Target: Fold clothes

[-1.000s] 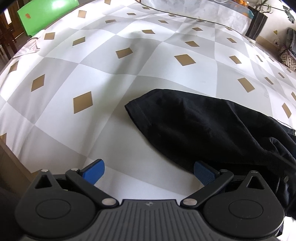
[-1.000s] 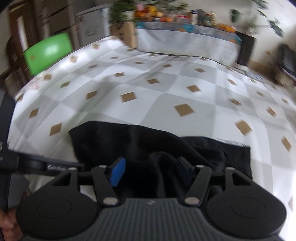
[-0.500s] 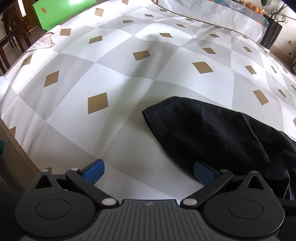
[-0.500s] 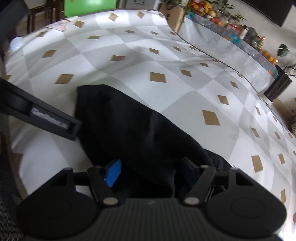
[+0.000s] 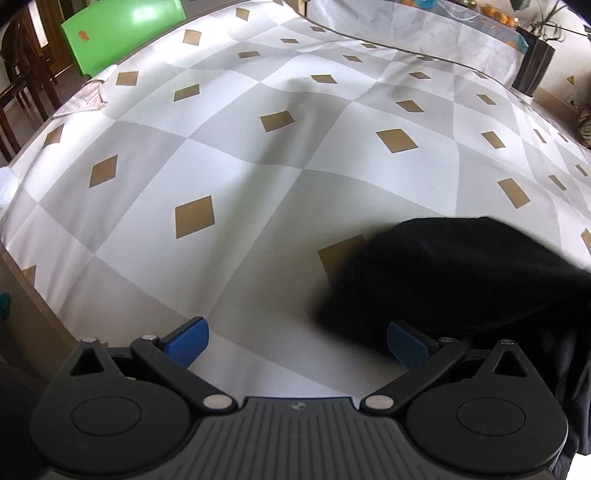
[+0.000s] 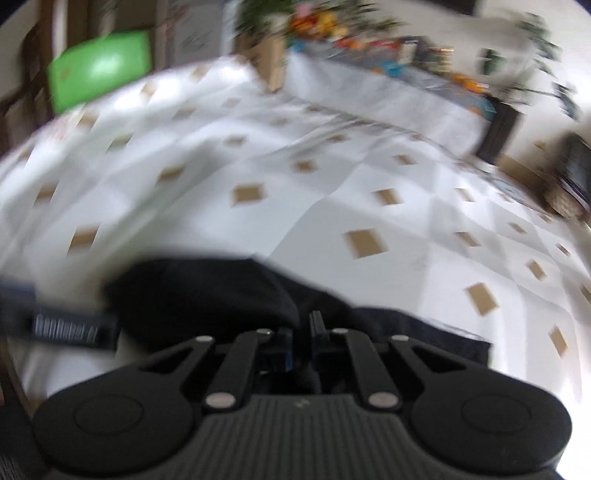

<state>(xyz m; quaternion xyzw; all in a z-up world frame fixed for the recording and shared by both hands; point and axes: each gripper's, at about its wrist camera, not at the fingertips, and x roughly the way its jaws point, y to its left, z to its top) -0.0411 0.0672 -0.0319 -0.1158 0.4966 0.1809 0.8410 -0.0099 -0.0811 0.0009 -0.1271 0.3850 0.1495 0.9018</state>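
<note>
On the checked tablecloth (image 5: 229, 177) near its front edge lies the black garment (image 5: 461, 280), bunched, off to the right of my left claw (image 5: 295, 341), whose fingers are spread wide on nothing. My right claw (image 6: 302, 345) is nearer, low over it, pinched together on a fold of the cloth.

left wrist view: bright, even daylight; tablecloth (image 5: 258, 177) rendered sharp, its pattern bowed by fisheye distortion toward the edges; glare noted on green chair (image 5: 125, 33); black garment (image 5: 461, 280) soft-edged and detail lost in shadow. right wrist view: heavily motion-blurred throughout; background smeared, tablecloth whites overexposed; corners darkened by vignetting.
</note>
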